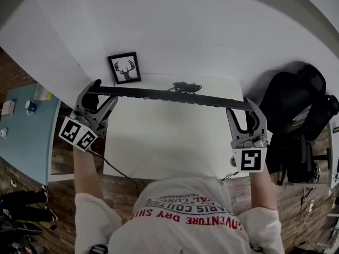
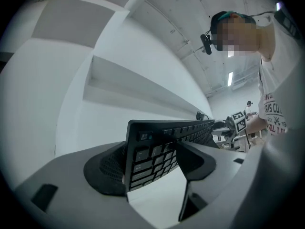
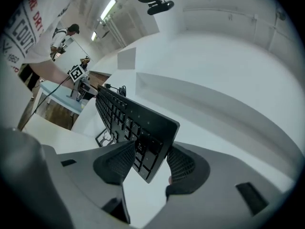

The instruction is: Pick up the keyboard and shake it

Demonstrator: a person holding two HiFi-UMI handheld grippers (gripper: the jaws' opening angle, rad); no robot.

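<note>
Left of the white rectangular table (image 1: 169, 147) stands a pale blue side table (image 1: 26, 136) with small items on it. At the white table's far left corner, a black-framed picture of a deer's head (image 1: 125, 67) leans against the wall.

Over the table's left edge, the left gripper (image 1: 99, 93) clamps its two jaws on the left end of the long black computer keyboard (image 1: 169, 96). In the left gripper view the textured pads (image 2: 112, 168) press on both faces of that end (image 2: 152, 151).

The keyboard spans the far part of the table from side to side. From the head view it shows only as a thin strip, turned up on its long edge. It appears raised off the tabletop. Its black cable (image 1: 185, 87) lies bunched at the table's far edge.

Over the table's right edge, the right gripper (image 1: 243, 109) grips the keyboard's right end, jaws on either face (image 3: 147, 151).

Right of the table sits a black office chair (image 1: 296, 105).
</note>
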